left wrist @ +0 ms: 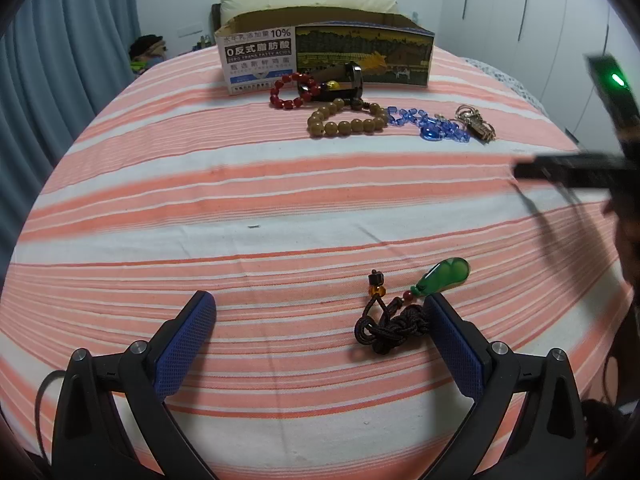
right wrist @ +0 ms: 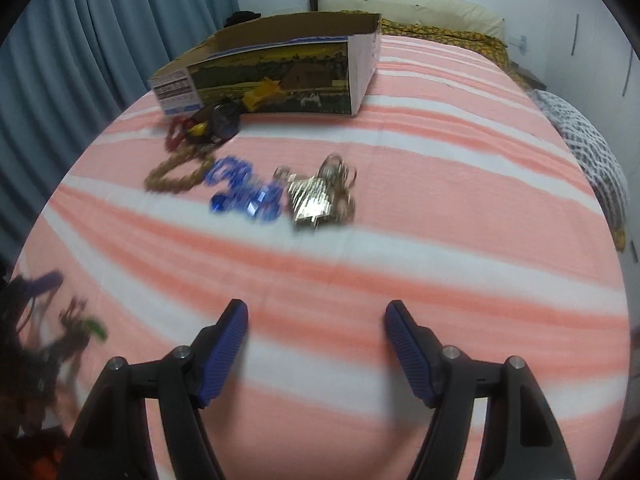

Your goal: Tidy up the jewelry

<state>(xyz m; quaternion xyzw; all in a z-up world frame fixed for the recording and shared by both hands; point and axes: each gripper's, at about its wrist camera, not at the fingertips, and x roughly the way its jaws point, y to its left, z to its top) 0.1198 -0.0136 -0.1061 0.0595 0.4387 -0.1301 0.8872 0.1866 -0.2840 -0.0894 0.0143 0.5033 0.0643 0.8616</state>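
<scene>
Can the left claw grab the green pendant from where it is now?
Probably yes. The left claw is open, and the green pendant lies on the striped bedspread just past its right finger, its dark cord already between the fingers. Nothing blocks it.

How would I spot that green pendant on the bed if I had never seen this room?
Start at the cardboard box on the striped bedspread; a row of bead bracelets lies in front of it. Come well forward from them, towards the left gripper. The green pendant lies alone there on a knotted dark cord, the only green piece.
</scene>
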